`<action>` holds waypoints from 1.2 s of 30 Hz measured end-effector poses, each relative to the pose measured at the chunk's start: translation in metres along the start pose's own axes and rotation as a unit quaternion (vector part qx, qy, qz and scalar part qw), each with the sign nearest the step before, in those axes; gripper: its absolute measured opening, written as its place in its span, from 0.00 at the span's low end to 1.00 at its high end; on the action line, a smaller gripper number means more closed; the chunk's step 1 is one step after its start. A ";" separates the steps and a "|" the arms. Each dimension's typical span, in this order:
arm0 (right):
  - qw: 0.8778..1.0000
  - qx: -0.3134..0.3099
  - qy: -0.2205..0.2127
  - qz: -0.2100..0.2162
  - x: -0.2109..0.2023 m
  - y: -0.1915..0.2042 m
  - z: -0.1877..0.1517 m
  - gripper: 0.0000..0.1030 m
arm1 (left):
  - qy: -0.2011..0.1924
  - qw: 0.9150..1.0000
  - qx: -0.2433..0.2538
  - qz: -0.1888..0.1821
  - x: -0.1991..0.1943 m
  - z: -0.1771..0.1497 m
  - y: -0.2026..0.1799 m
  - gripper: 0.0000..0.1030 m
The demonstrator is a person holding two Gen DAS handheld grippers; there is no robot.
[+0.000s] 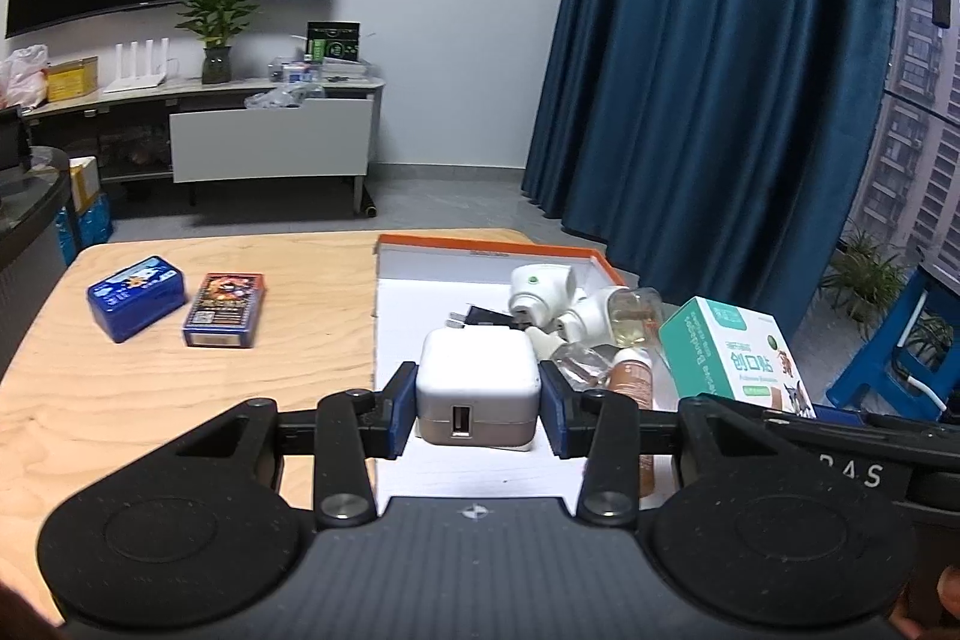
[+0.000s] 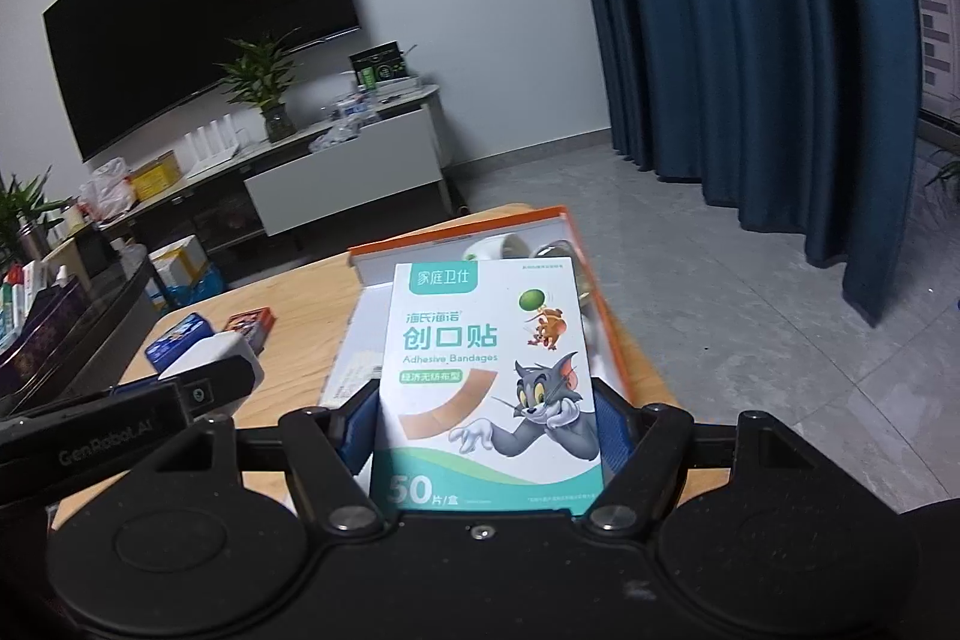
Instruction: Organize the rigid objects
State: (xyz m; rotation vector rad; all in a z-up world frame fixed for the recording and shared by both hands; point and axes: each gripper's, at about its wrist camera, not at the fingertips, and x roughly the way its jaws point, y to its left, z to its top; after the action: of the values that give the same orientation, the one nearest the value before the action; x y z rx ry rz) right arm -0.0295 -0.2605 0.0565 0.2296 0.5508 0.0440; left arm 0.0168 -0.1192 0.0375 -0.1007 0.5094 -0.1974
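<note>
Two tools each hold one item above a wooden bench (image 1: 180, 400). Left tool (image 1: 478, 409) is clamped on a white charger (image 1: 474, 370) over an orange-rimmed box (image 1: 480, 244) of small bottles. Right tool (image 2: 486, 436) grips a bandage box (image 2: 489, 370) upright; two blue card boxes (image 1: 135, 297) lie well left of it
</note>
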 end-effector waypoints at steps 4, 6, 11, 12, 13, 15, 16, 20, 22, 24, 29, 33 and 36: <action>1.000 0.002 0.003 -0.008 0.005 -0.004 0.001 0.81 | 0.004 1.000 0.004 -0.007 0.004 -0.001 -0.004 0.41; 1.000 0.000 0.005 -0.012 0.008 -0.006 0.001 0.81 | 0.007 1.000 0.003 -0.009 0.007 -0.001 -0.005 0.41; 1.000 -0.002 0.010 -0.015 0.015 -0.007 0.001 0.81 | 0.013 1.000 0.004 -0.013 0.013 -0.001 -0.006 0.41; 1.000 -0.003 0.011 -0.017 0.017 -0.008 0.001 0.81 | 0.015 1.000 0.003 -0.014 0.014 -0.002 -0.006 0.41; 1.000 -0.003 0.012 -0.018 0.019 -0.008 0.001 0.81 | 0.016 1.000 0.002 -0.014 0.015 -0.002 -0.006 0.41; 1.000 -0.006 0.015 -0.021 0.024 -0.011 0.002 0.81 | 0.018 1.000 0.001 -0.014 0.017 -0.002 -0.006 0.41; 1.000 -0.007 0.017 -0.022 0.026 -0.012 0.002 0.81 | 0.019 1.000 0.001 -0.015 0.019 -0.002 -0.005 0.41; 0.999 -0.012 0.021 -0.025 0.033 -0.014 0.003 0.81 | 0.025 1.000 -0.001 -0.016 0.024 -0.003 -0.005 0.41; 0.999 -0.015 0.023 -0.027 0.037 -0.014 0.004 0.81 | 0.027 0.999 -0.002 -0.017 0.026 -0.004 -0.005 0.41; 0.999 -0.015 0.026 -0.029 0.040 -0.015 0.004 0.81 | 0.029 0.999 -0.004 -0.018 0.028 -0.004 -0.005 0.41; 0.999 -0.020 0.032 -0.030 0.047 -0.011 0.005 0.81 | 0.033 0.999 -0.005 -0.022 0.032 -0.005 -0.006 0.41; 0.999 -0.027 0.033 -0.028 0.050 -0.011 0.004 0.81 | 0.036 0.999 -0.006 -0.021 0.035 -0.006 -0.006 0.41; 0.999 -0.030 0.036 -0.028 0.053 -0.011 0.004 0.81 | 0.038 0.999 -0.007 -0.021 0.037 -0.007 -0.005 0.41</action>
State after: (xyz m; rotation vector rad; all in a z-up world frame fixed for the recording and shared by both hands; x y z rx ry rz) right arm 0.0181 -0.2667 0.0302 0.1537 0.6257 0.0142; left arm 0.0438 -0.1322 0.0148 -0.1188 0.5856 -0.2389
